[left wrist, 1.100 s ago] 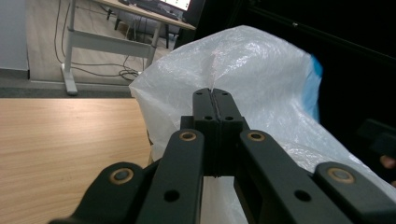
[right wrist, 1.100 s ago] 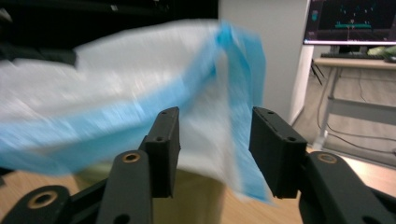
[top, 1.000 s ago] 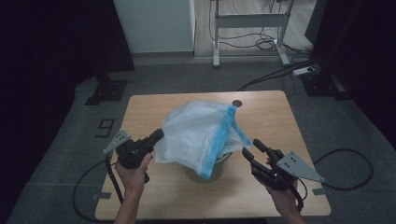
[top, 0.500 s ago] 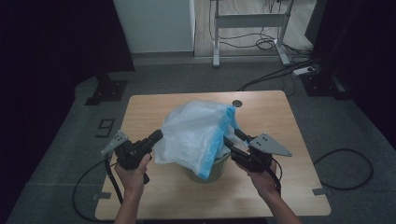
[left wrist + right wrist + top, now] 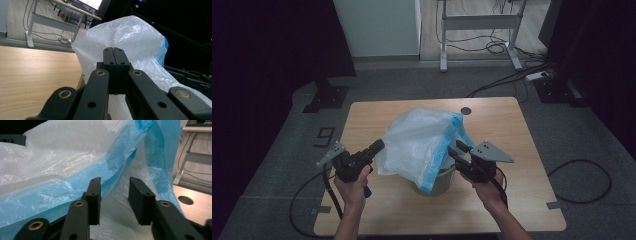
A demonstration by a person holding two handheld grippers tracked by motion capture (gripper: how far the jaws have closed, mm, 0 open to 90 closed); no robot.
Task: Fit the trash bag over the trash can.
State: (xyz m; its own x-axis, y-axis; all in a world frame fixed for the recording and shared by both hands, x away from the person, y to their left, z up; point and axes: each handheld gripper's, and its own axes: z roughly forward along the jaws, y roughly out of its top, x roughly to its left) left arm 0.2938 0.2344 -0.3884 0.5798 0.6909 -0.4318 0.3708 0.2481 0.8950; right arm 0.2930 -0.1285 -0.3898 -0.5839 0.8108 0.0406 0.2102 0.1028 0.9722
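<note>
At the middle of the bench (image 5: 377,120), the bag (image 5: 422,145) drapes over a bin (image 5: 443,182), the left hand-held gripper (image 5: 378,146) clamped on its white edge while the right hand-held gripper (image 5: 453,148), jaws apart and just closing around the blue hem, must next pinch it

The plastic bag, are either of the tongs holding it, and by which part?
The left tongs are shut on the plastic bag, pinching its white side. The right tongs stand open at its blue edge, gripping nothing.
</note>
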